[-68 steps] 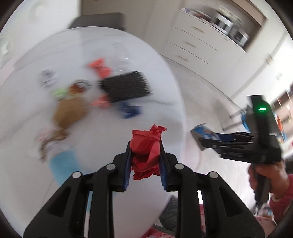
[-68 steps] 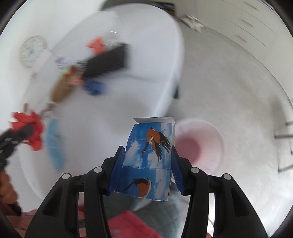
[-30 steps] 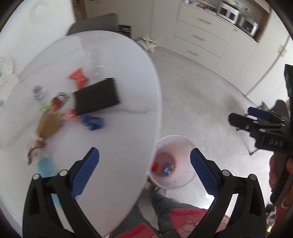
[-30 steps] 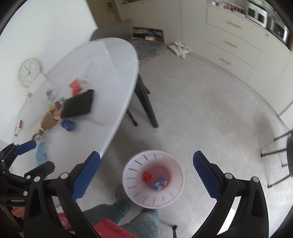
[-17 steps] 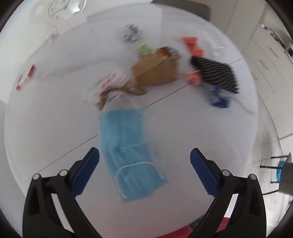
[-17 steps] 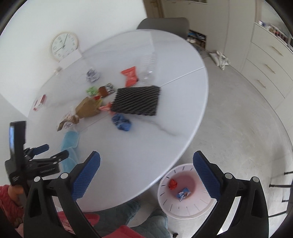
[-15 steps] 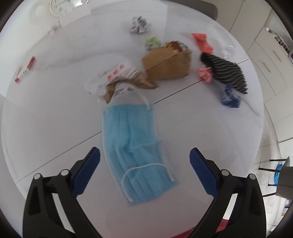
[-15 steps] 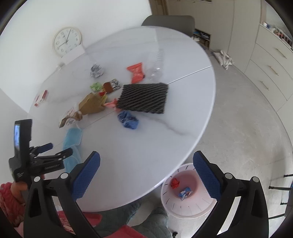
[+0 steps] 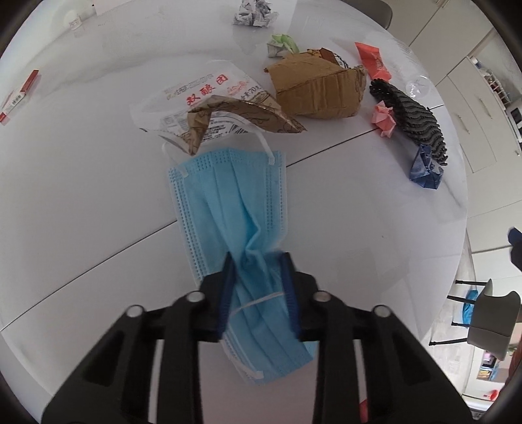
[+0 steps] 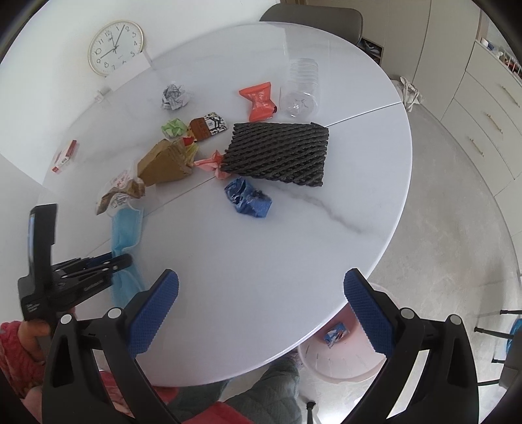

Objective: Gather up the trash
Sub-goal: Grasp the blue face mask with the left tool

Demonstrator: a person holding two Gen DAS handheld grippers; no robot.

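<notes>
1. The left gripper (image 9: 257,261) is seen closing on the blue face mask (image 9: 228,208); the cloth is bunched between the two blue pads, which press on it from both sides.
2. The mask is spread flat on the white round table (image 9: 81,202) ahead of the pads, its far ear loop lying beside a white printed wrapper (image 9: 195,94).
3. A crumpled brown foil wrapper (image 9: 241,114) is laid over that white wrapper, just beyond the mask's far edge.
4. Farther back, a brown cardboard piece (image 9: 316,88) is found, with a green paper ball (image 9: 282,44) and a crumpled newsprint ball (image 9: 253,14) behind it.
5. To the right, a pink paper scrap (image 9: 385,119) is touching a black foam net (image 9: 411,114), and a crumpled blue wrapper (image 9: 425,168) is set against the net's near end.
6. An orange-red packet (image 9: 372,60) is placed beyond the net, next to a clear plastic cup (image 10: 301,88) lying on its side.
7. The right gripper (image 10: 259,308) is held with its jaws spread wide and nothing between them, above the near edge of the table.
8. From the right wrist view, the left gripper is shown at the lower left, gripped by a hand (image 10: 31,331) in a red sleeve.
9. A pink bin (image 10: 339,358) is partly hidden under the table edge on the floor; a blue printed carton (image 10: 334,331) is seen in it, though other contents cannot be made out.
10. A small red and white box (image 10: 65,156) is left near the far left table edge, and a wall clock (image 10: 115,47) is leaned behind the table.
</notes>
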